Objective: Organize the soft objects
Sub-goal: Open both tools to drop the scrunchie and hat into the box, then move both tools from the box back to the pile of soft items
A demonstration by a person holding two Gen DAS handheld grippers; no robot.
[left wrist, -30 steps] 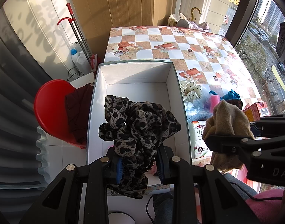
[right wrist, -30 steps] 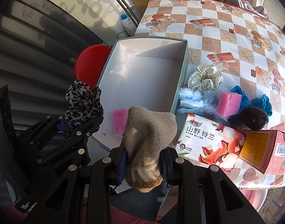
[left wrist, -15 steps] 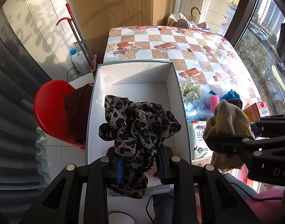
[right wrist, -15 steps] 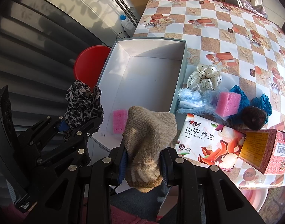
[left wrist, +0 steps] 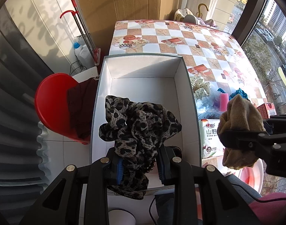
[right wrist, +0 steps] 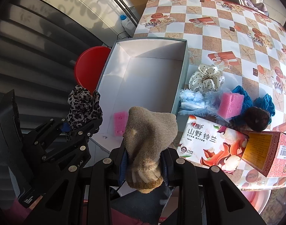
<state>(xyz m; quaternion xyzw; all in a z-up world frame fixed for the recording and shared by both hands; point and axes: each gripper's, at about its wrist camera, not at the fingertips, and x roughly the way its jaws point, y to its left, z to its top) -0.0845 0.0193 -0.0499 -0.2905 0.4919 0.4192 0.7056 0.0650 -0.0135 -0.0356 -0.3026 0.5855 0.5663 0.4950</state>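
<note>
My left gripper (left wrist: 140,166) is shut on a leopard-print scarf (left wrist: 138,129), held above the near end of the open white box (left wrist: 146,86). My right gripper (right wrist: 144,161) is shut on a beige knitted sock (right wrist: 149,133), hanging over the box's near right corner. In the right wrist view the scarf (right wrist: 84,104) shows at the left, over the box's left wall. A pink sponge (right wrist: 120,122) lies on the box floor (right wrist: 148,86) near the front. The sock (left wrist: 238,123) also appears at the right of the left wrist view.
Beside the box on the checked table (right wrist: 208,31) lie a polka-dot scrunchie (right wrist: 205,79), blue fluffy cloth (right wrist: 195,101), another pink sponge (right wrist: 230,106), blue mesh (right wrist: 263,103), a dark ball (right wrist: 257,119), a tissue pack (right wrist: 210,146) and a red carton (right wrist: 266,151). A red chair (left wrist: 55,103) stands left.
</note>
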